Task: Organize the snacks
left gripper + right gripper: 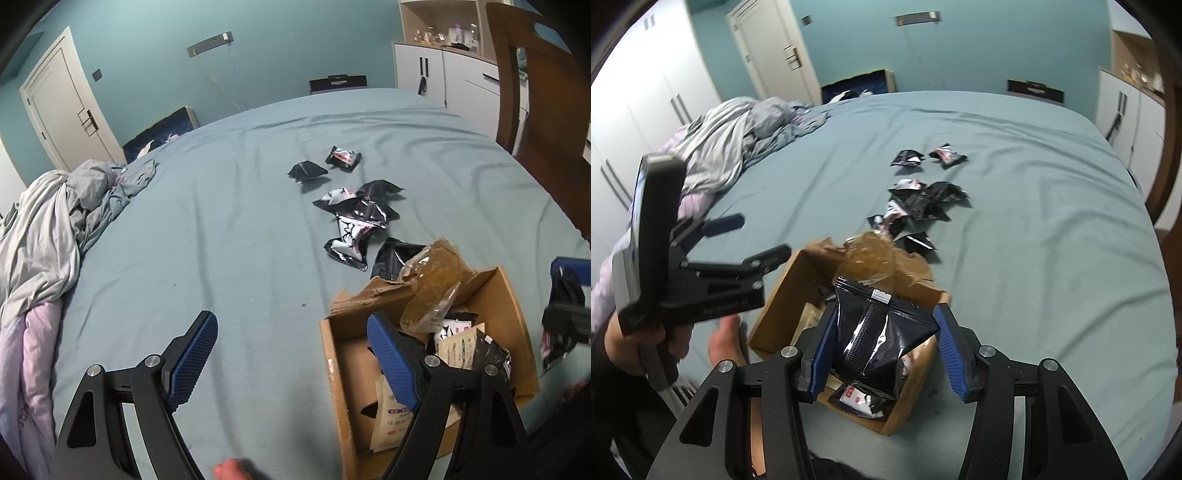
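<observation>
**Nearly in: a black packet poised over the box**

Here, in the left wrist view, the left gripper [291, 354] hangs above the blue bedsheet [221, 221] with its blue-padded jaws spread wide and nothing between them. Just to its right sits the open brown cardboard box [332, 369], already holding several sachets and a crumpled clear plastic bag [432, 288]. Beyond the box, a loose scatter of black-and-white foil snack packets [351, 218] lies on the sheet, and a rumpled grey duvet [55, 229] is heaped at the left.

In the right wrist view, the right gripper [882, 350] has a glossy black foil packet [879, 332] between its jaws, directly over the box. The left pad touches the packet's side; the right pad looks slightly apart from it, so I cannot tell whether the grip is firm or letting go.

To do this step well, I judge the packet should be lowered toward the box's free space before release, clear of the plastic bag and torn flap.
</observation>
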Demonstrator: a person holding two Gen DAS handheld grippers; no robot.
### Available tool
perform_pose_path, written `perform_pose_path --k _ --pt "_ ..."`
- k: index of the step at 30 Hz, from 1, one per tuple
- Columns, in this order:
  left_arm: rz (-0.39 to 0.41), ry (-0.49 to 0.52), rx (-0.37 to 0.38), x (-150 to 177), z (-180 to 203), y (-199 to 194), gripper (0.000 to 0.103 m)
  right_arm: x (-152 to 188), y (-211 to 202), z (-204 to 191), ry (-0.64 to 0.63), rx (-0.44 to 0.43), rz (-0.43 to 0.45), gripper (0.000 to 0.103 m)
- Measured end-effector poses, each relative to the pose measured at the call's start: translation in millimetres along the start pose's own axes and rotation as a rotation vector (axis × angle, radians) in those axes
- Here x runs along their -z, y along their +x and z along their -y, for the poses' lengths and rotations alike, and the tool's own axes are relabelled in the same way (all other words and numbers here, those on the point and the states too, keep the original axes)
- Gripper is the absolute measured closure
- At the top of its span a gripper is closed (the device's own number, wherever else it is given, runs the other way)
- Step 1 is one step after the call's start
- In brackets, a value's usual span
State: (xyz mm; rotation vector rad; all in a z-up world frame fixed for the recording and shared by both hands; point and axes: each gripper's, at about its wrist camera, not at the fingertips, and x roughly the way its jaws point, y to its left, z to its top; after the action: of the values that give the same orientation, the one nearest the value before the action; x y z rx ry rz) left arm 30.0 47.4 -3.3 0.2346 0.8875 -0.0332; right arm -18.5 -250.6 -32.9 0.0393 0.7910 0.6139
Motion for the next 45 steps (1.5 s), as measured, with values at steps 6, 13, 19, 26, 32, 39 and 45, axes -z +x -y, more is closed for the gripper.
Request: perform_pose_path --k 6,13,19,26,32,39,45 --pt "-0.011 0.001 -0.002 0 1 2 0.019 -1 -3 -10 -0.034 -0.045 0.003 0.045" --pt "-0.012 0.015 -0.006 0 3 4 0.019 -2 -11 -6 -0.006 0.04 0.071 0.019" --pt "-0.021 0.013 -0.005 1 3 5 0.019 -2 -11 7 0.09 0.093 0.061 0.019" --pt "-0.036 -0.002 0.01 0 2 7 0.019 -5 -9 11 0.123 0.102 0.063 0.019" --pt "-0.043 -0.007 0.025 -2 3 8 0.019 -9 -6 16 0.134 0.09 0.048 0.019" --pt "-0.061 -0.026 0.051 -5 1 10 0.019 -15 2 26 0.174 0.082 0.022 0.019" --pt "-0.028 -0.049 0.072 -11 -2 -2 0.018 -29 8 39 0.204 0.086 0.014 0.019"
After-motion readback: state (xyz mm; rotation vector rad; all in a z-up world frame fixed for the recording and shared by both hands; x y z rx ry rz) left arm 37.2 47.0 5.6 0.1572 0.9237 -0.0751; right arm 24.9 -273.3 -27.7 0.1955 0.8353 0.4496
